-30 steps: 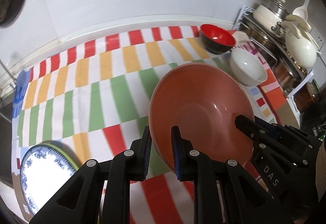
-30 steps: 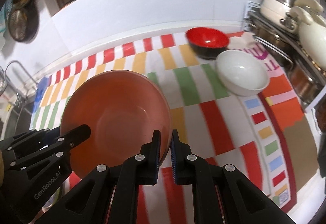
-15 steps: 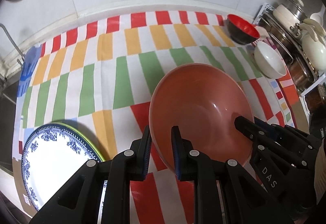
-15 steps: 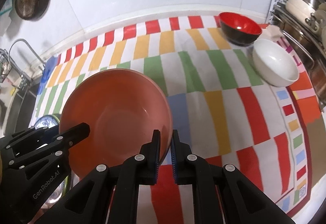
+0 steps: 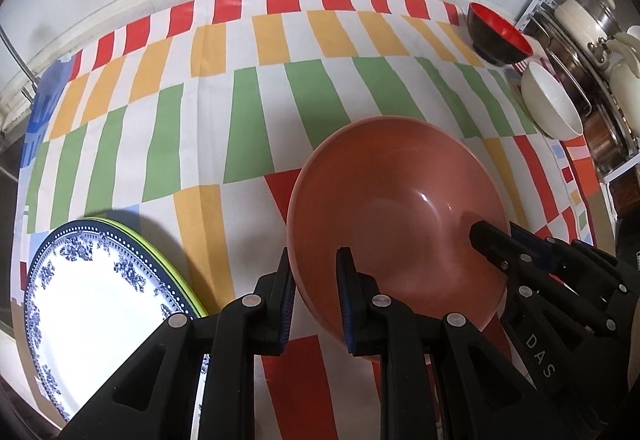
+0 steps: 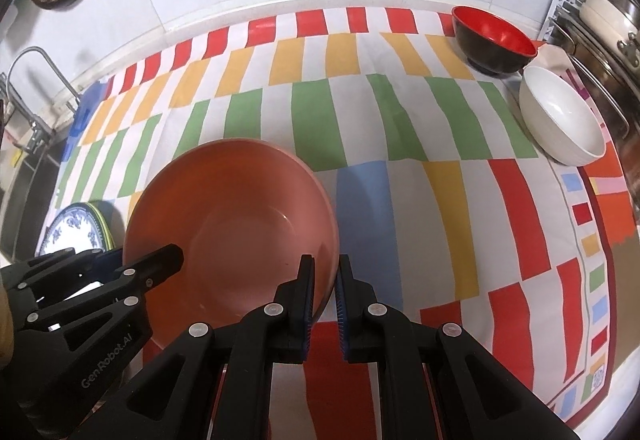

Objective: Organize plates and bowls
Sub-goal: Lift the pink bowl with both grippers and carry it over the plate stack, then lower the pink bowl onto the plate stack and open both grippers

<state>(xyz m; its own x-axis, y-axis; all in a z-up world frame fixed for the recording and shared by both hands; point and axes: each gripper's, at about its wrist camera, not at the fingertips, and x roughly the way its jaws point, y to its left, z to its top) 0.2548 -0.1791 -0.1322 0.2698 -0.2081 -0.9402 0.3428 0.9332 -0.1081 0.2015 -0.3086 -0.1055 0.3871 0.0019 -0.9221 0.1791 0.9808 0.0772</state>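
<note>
Terracotta-pink bowl [image 5: 400, 208] was gripped at opposite rims by the left gripper [image 5: 316, 294] and right gripper [image 6: 325, 294], fingers clenched on it. It was held above the striped cloth [image 5: 256, 112], near the blue-patterned plate [image 5: 100, 304].

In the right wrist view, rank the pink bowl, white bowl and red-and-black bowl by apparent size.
1. pink bowl, largest, though it is nearest the camera.
2. white bowl.
3. red-and-black bowl, slightly smaller, but farther back, so this pair is unsure.
</note>
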